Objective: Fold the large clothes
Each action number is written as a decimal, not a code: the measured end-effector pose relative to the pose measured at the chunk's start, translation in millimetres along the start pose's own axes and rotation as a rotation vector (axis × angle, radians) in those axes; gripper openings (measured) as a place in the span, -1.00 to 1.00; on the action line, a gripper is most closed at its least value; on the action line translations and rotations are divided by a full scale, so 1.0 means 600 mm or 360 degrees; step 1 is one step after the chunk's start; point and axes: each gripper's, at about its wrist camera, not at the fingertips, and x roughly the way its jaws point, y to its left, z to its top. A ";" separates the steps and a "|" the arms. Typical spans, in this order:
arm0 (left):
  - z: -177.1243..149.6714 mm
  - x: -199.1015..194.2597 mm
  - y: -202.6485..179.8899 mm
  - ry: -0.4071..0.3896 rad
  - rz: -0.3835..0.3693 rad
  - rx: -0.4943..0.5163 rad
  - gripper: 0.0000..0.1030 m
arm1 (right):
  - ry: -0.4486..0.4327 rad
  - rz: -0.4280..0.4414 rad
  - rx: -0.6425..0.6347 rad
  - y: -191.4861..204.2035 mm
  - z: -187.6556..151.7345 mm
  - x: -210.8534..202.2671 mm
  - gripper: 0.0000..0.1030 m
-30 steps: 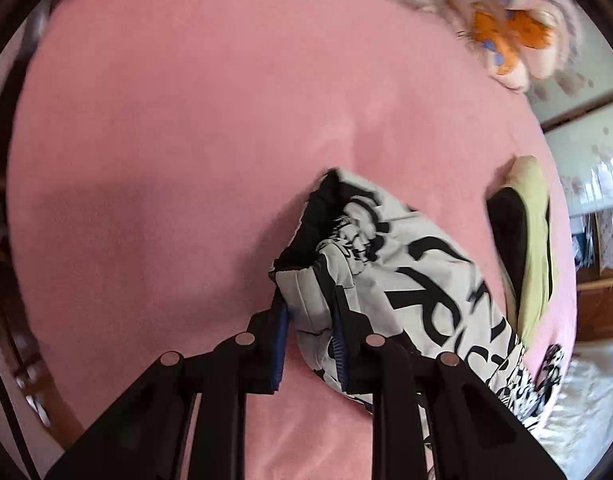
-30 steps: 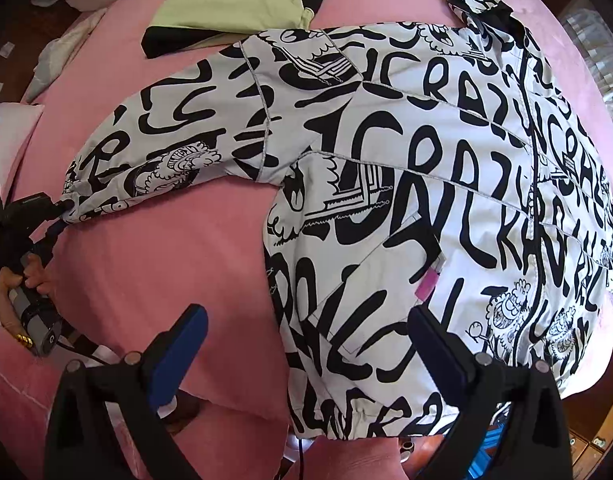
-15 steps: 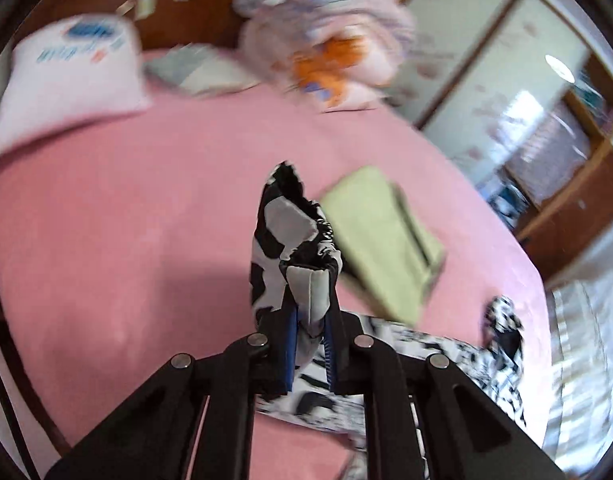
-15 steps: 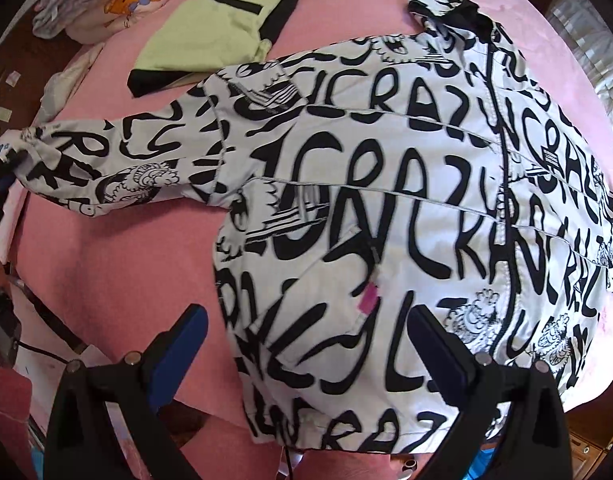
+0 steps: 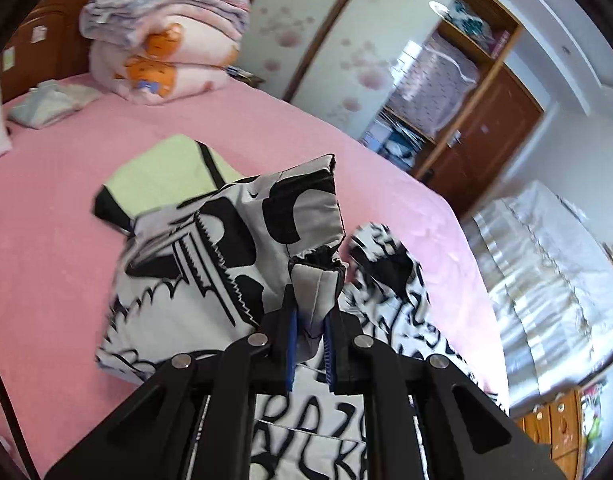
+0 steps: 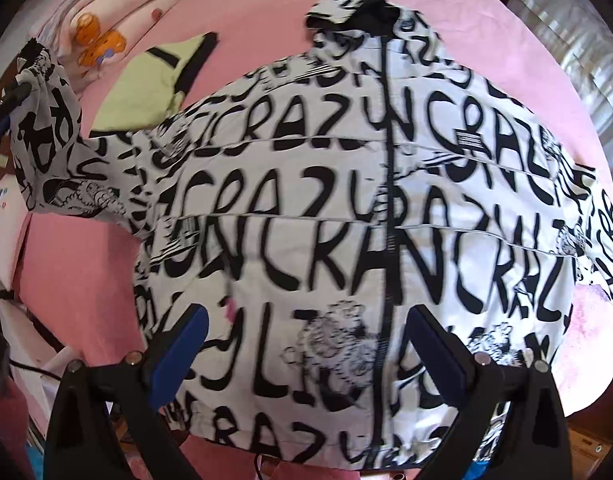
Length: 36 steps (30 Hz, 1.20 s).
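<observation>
A white jacket printed with black lettering lies front up on the pink bed, zip running down its middle. My left gripper is shut on the cuff of its sleeve and holds it raised above the bed; in the right wrist view that lifted sleeve hangs at the far left. My right gripper hovers open over the jacket's lower front, nothing between its blue pads.
A folded green and black garment lies on the bed beyond the sleeve. Stacked pink quilts sit at the headboard end. A wardrobe and a curtain stand past the bed's far side.
My left gripper closed on the sleeve cuff, lifted it off the bed and carried it toward the jacket's body. My right gripper slid across to above the jacket's middle, still open.
</observation>
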 end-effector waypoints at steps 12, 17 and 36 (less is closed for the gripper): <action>-0.168 0.215 -0.183 0.0427 -0.0152 0.0238 -0.82 | -0.0085 -0.0065 0.0283 -0.188 0.021 0.009 0.93; -0.231 0.293 -0.180 0.0640 -0.0092 0.0257 -0.81 | -0.0109 -0.0094 0.0387 -0.246 0.026 0.019 0.93; -0.231 0.278 -0.152 0.0793 -0.0009 0.0416 0.50 | -0.0045 0.0085 0.0366 -0.244 0.075 0.065 0.93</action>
